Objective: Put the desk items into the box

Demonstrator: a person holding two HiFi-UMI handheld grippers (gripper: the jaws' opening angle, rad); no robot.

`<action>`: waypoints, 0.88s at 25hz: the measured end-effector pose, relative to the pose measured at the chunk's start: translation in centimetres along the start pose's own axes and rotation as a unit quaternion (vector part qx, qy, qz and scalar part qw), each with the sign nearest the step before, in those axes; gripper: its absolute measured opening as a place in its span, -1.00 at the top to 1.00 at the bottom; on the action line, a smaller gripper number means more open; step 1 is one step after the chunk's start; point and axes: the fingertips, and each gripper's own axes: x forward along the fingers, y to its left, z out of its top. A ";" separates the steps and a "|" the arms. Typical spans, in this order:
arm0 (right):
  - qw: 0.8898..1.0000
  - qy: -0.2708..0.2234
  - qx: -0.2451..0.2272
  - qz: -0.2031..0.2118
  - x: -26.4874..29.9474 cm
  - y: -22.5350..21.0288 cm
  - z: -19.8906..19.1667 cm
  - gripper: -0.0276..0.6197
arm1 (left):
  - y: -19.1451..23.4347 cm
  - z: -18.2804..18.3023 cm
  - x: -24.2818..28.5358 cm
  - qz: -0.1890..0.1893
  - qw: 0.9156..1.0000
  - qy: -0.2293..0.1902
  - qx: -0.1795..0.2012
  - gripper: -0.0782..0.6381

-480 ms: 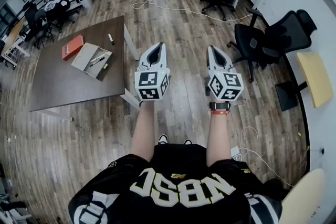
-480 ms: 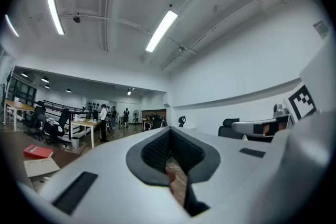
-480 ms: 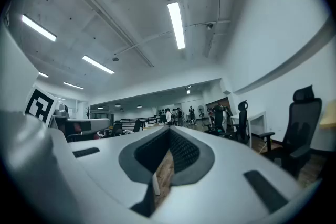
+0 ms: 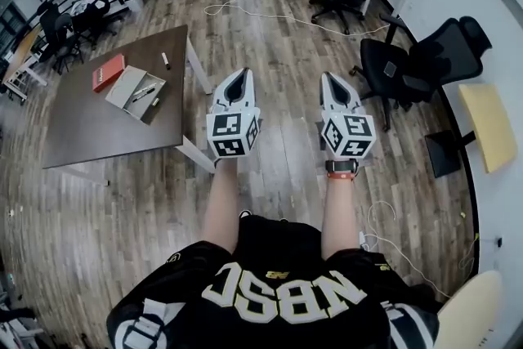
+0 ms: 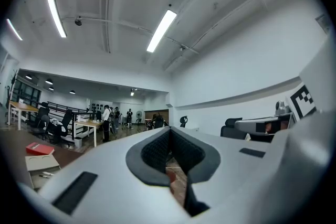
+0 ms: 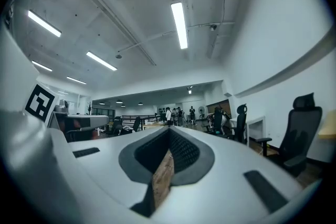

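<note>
Wood-plank office floor [image 4: 270, 69] fills the head view, with black swivel chairs [image 4: 409, 65] on the right and a dark brown rectangular table [image 4: 98, 135] on the left.

On the table lies a shallow grey open box [image 4: 121, 86] with a pen-like item [image 4: 144, 92] inside it. A flat red book-shaped item [image 4: 108, 72] lies just beside the box. A small white marker with a dark cap [image 4: 166, 60] lies apart from both, nearer the table's far corner. Both are outside the box.

Left gripper [image 4: 243, 71]: tips clenched together, nothing between them; only floor shows through the gap behind the pads.
Right gripper [image 4: 328, 76]: likewise clenched and empty.
Both are held level over bare floor, well apart from the table.

Change against the earlier head view:
- Table and its items have slid slightly toward the left edge.
- Both grippers sit a touch higher in the picture.
- Two shoe tips showed below the arms before; only one shows now.

I read this as the person stepping or turning. Items on the table are arranged the same way.

Judgement: no item is in hand, and the red item and marker remain to be boxed. The person must close on the table and open a gripper first.
</note>
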 end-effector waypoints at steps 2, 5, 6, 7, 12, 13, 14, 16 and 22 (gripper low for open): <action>1.000 0.001 0.005 0.002 -0.3 -0.4 -0.5 0.89 | -0.7 -0.4 -0.3 -0.001 1.000 -0.001 -0.001 0.74; 0.999 -0.002 0.030 0.022 0.3 -0.2 -1.4 0.89 | -0.6 -1.3 -0.7 0.006 1.000 0.005 0.004 0.74; 0.999 -0.003 0.040 0.029 0.6 0.0 -1.7 0.89 | -0.4 -1.7 -0.8 0.010 1.000 0.009 0.006 0.74; 0.998 -0.004 0.048 0.036 1.0 0.2 -1.9 0.90 | 0.0 -2.0 -0.8 0.015 1.000 0.012 0.006 0.74; 0.996 0.009 0.051 0.077 4.7 3.0 -2.6 0.89 | 3.3 -2.1 -0.7 0.044 0.999 0.016 0.004 0.74; 0.995 0.013 0.051 0.085 5.6 3.8 -2.9 0.89 | 4.3 -2.2 -0.7 0.051 0.999 0.016 0.004 0.74; 0.994 0.016 0.051 0.094 6.6 4.7 -3.1 0.89 | 5.4 -2.3 -0.6 0.058 0.998 0.017 0.003 0.74; 0.992 0.023 0.049 0.115 8.8 6.4 -3.6 0.89 | 7.6 -2.6 -0.4 0.073 0.997 0.018 -0.001 0.74; 0.983 0.046 0.039 0.175 16.4 12.0 -4.5 0.89 | 14.8 -3.1 1.8 0.113 0.993 0.020 -0.009 0.74</action>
